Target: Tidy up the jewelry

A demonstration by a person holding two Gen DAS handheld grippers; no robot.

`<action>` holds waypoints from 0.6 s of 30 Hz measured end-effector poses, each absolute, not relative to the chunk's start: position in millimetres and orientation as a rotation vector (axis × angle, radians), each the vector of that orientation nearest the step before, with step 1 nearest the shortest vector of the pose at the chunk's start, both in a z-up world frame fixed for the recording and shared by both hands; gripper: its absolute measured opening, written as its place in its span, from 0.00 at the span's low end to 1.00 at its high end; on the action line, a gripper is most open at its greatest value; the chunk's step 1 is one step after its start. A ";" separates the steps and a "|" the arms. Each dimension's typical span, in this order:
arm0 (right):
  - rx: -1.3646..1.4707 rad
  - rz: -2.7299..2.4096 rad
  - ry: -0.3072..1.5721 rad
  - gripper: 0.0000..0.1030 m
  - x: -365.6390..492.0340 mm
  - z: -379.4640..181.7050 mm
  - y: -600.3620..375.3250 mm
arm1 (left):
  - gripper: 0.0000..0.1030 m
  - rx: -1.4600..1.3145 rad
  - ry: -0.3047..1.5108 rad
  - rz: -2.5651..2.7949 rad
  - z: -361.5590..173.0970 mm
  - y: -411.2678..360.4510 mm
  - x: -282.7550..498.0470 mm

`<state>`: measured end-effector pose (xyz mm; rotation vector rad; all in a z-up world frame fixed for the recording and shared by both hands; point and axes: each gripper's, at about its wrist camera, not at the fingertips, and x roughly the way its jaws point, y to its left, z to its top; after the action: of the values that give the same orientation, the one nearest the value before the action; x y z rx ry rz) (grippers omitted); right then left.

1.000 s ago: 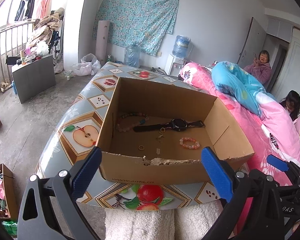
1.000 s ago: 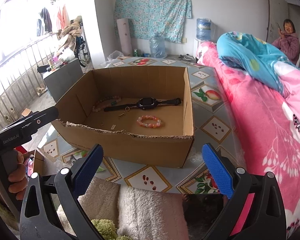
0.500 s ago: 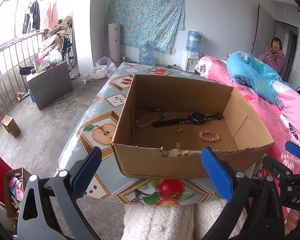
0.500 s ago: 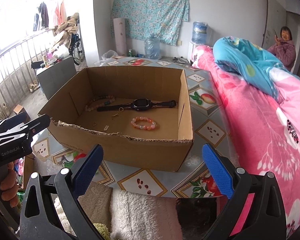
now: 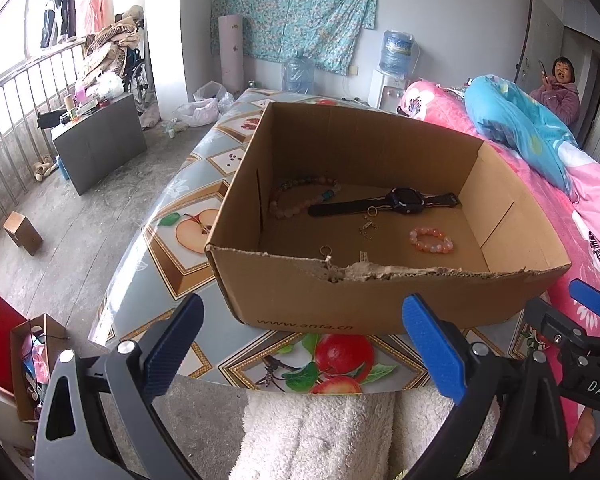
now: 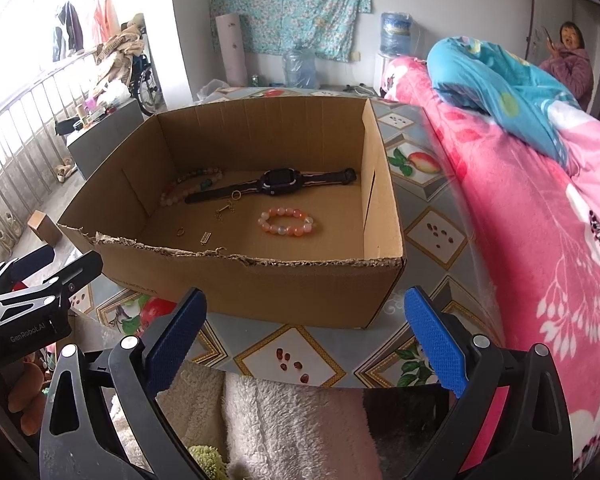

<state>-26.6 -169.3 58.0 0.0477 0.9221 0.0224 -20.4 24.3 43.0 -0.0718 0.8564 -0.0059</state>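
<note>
**Both tongs held wide before the jewelry box**

I held my left gripper [image 5: 300, 344] spread wide and empty, its blue pads [image 5: 434, 344] hanging just short of the torn near wall of the cardboard box [image 5: 380, 296]. My right gripper [image 6: 304, 340] was released too, with nothing between its fingers, hovering before the same box's near right corner [image 6: 260, 284]. In the right view my left tool [image 6: 36, 300] showed at the left edge, and my fingers [image 6: 24, 400] were wrapped on its handle.

The box sat open on a table covered with a fruit-patterned cloth [image 5: 188, 232], and all the jewelry lay on its floor. A black smartwatch [image 5: 404, 200] stretched across the far part, strap laid out flat. To its far left, against the left wall, curled a long beaded necklace [image 5: 300, 196] of pale and dark stones. A pink-orange bead bracelet [image 6: 286, 222] rested nearer, right of centre, apart from the watch. Between them lay small gold pieces: a ring [image 5: 371, 211] touching the watch strap, a short chain clasp [image 5: 366, 229] just nearer, another ring [image 5: 325, 249] by the near wall, and a tiny bar-shaped piece [image 6: 206, 237] beside it.

A white fleecy sleeve or garment [image 5: 320, 436] filled the bottom of both views. A pink floral quilt [image 6: 520, 220] lay to the right of the table.
</note>
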 end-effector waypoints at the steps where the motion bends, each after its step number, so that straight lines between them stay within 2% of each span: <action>1: 0.048 0.023 0.929 0.92 -26.3 57.2 -169.2 | 0.95 -0.083 0.874 -0.010 41.0 24.8 -19.1; 18: 0.184 0.078 1.082 0.92 -8.8 40.8 -179.1 | 0.95 -0.069 0.961 0.035 30.8 19.8 -8.1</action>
<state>-8.8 -179.1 40.8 0.1836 1.0820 0.0776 -8.1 19.8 30.8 -0.0686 0.9607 0.0349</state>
